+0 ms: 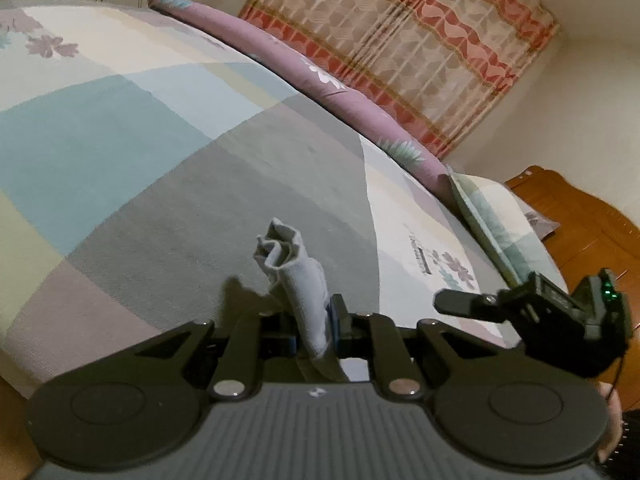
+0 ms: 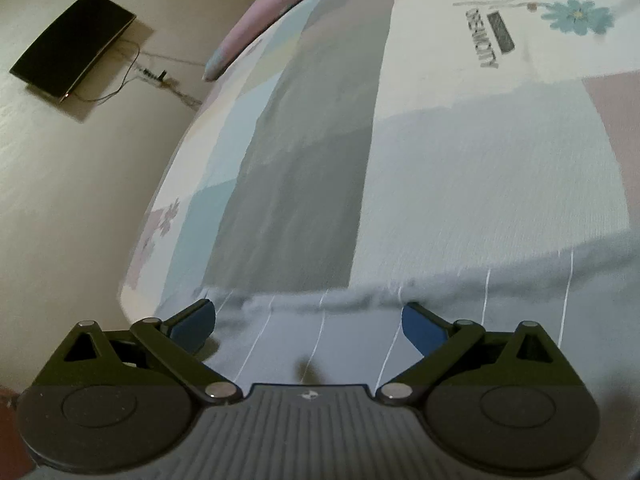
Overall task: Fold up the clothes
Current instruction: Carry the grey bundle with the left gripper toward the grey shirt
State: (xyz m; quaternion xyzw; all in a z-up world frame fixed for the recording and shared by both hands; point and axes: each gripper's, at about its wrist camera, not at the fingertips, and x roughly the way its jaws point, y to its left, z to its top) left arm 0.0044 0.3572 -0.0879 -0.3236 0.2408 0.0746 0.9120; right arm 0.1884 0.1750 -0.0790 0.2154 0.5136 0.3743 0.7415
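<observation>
Cloth pinched, bed below

My left hand-held gripper (image 1: 316, 320) clamps the bunched pale-grey cloth (image 1: 298, 276); the right hand-held gripper (image 2: 308, 320) gapes over the white-striped grey fabric (image 2: 360, 340) — I'd grip its edge squarely.

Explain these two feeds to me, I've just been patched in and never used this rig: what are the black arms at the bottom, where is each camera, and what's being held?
No robot here: a person carries a hand-held two-finger gripper in each hand, with a fisheye camera looking along the fingers. The left wrist view shows the left gripper shut on a bunched grey cloth above a patchwork bedspread; the black device at right is the right gripper seen from outside. The right wrist view shows that gripper open, its blue pads wide apart over a grey garment with thin white stripes lying on the bed. It holds nothing.
</observation>
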